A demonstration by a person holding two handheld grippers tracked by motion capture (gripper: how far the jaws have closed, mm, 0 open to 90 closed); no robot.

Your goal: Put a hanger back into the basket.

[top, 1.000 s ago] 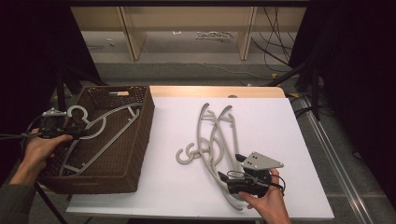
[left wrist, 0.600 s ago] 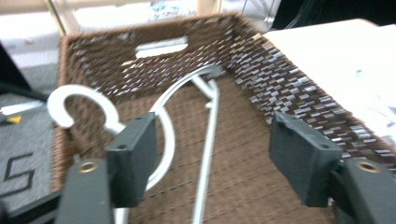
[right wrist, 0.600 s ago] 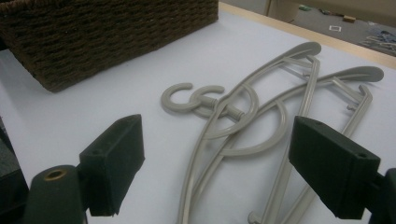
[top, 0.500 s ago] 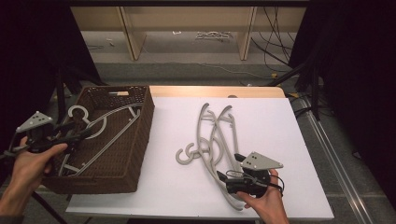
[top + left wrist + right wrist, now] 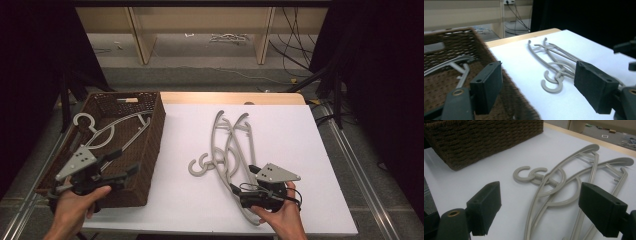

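White sheeting covers the surface, with wooden shelving and loose cables on the floor behind.

Progress: one grey hanger lies inside the brown wicker basket at the left edge of the surface. Two hangers remain on the sheet, overlapped, their hooks near the middle and their arms running toward the far edge. Judged from this, the loading is roughly a third done.

Left tool: jaws spread wide, holding nothing, poised above the near right corner of the basket and facing toward the pair on the sheet.

Right tool: jaws likewise apart and empty, low over the near end of the two hangers, which lie between its pads in its own view.

Obstructions: the two hangers are interlocked at hooks and loops, so lifting one may drag the other. The basket wall stands between the sheet and the resting place, calling for a clear lift over it.
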